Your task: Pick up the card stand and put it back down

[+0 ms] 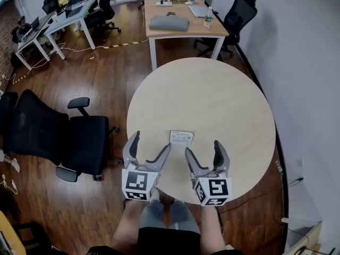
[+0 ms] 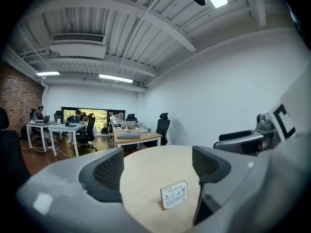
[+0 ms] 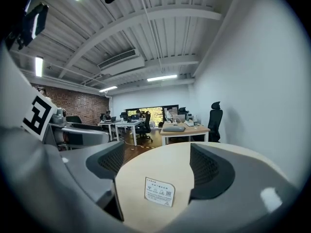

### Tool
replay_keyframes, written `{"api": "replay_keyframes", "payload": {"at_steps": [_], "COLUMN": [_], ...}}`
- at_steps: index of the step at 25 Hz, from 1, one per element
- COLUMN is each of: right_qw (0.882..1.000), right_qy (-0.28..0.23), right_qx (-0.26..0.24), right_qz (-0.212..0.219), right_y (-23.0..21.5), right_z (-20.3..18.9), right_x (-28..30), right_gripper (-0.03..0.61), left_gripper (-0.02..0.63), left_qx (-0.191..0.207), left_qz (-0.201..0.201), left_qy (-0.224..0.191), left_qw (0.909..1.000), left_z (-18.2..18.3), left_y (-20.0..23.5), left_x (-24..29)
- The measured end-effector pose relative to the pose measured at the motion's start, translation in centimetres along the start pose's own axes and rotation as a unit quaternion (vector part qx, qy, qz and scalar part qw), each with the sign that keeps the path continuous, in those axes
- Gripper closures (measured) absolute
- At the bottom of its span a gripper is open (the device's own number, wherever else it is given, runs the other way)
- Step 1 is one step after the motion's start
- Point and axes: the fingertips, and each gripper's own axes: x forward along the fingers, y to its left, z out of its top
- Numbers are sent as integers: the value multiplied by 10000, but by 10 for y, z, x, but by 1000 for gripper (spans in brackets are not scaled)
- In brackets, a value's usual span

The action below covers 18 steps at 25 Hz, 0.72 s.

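Observation:
A small white card stand (image 1: 181, 137) stands on the round pale table (image 1: 212, 94), close to its near edge. My left gripper (image 1: 148, 146) hangs open at the stand's near left, nothing between its jaws. My right gripper (image 1: 204, 152) is open at the stand's near right, also empty. In the left gripper view the card stand (image 2: 174, 194) sits ahead between the jaws of the left gripper (image 2: 158, 168), slightly right of centre. In the right gripper view the card stand (image 3: 159, 191) shows ahead between the jaws of the right gripper (image 3: 158, 163). Neither gripper touches it.
A black office chair (image 1: 58, 134) stands left of the table. A wooden desk (image 1: 183, 23) with a grey bag and laptop is beyond it, with another black chair (image 1: 236, 17). A white wall runs along the right. People sit at far desks (image 2: 53, 125).

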Motion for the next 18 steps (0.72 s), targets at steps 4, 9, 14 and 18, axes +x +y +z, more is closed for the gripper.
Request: {"api": "replay_keyframes", "payload": {"at_steps": [4,9,14,18], "right_qw": [9996,9984,9970,9954], "right_qy": [291,562,763,934], "right_qx": [48,102,156,198], "right_qz": [-8,-43,-21,19], "right_y": [-4,-11,-10,-6], "right_z": [-32,-64,-88,-109], "right_x": [-7,-17,-22,-26], "right_gripper": [164,175,181,184], "left_gripper": [179,196,218,219], "left_qx": [-68,-124,-147,-267], "left_qz": [-36,-104,-146,-167], "left_qy": [237,486,706,866], "left_qw": [9997,9987,9973,9957], "left_z": [-28,-57,-83,-103], "left_y": [-7,-14,-19,-24], "left_x": [-1,-4,-7,-9]}}
